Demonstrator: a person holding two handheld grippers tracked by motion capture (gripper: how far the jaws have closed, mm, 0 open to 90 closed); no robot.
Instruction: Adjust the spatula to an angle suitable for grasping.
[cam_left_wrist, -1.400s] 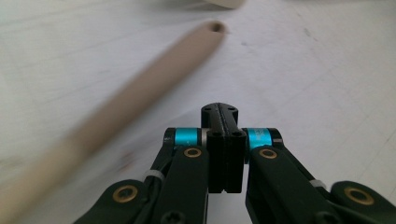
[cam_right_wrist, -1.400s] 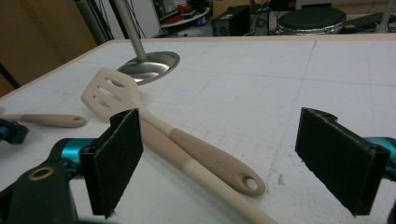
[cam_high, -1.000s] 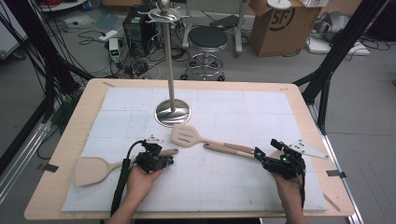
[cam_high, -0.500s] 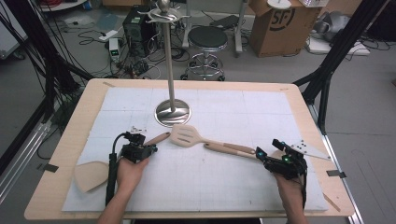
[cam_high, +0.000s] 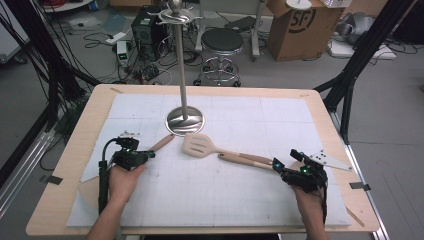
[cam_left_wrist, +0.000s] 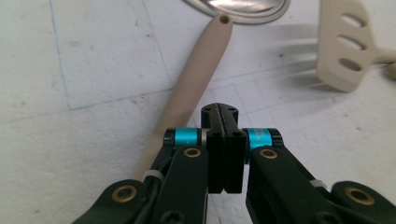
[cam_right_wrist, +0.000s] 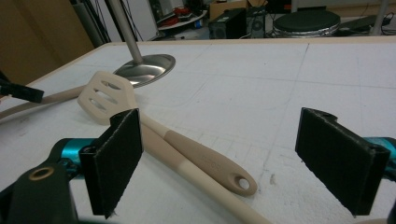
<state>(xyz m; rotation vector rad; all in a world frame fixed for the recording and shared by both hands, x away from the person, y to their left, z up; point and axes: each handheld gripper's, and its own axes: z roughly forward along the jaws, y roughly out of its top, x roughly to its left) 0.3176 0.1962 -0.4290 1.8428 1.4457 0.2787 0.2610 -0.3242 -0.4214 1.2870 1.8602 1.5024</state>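
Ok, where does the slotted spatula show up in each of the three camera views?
High view: the slotted spatula lies mid-table, head just right of the stand's round metal base, handle running right.
Left gripper view: its head sits at the upper right edge.
Right gripper view: its head is left of centre, handle running down to the right.
Shared landmark: the metal base beside the head.

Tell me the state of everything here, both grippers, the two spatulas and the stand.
Left gripper: shut, nothing between its jaws.
Right gripper: open, jaws wide apart.
Wooden spatula: lying flat, handle end pointing at the stand's base.
Slotted spatula: lying flat on the table, not gripped.
Utensil stand: upright.
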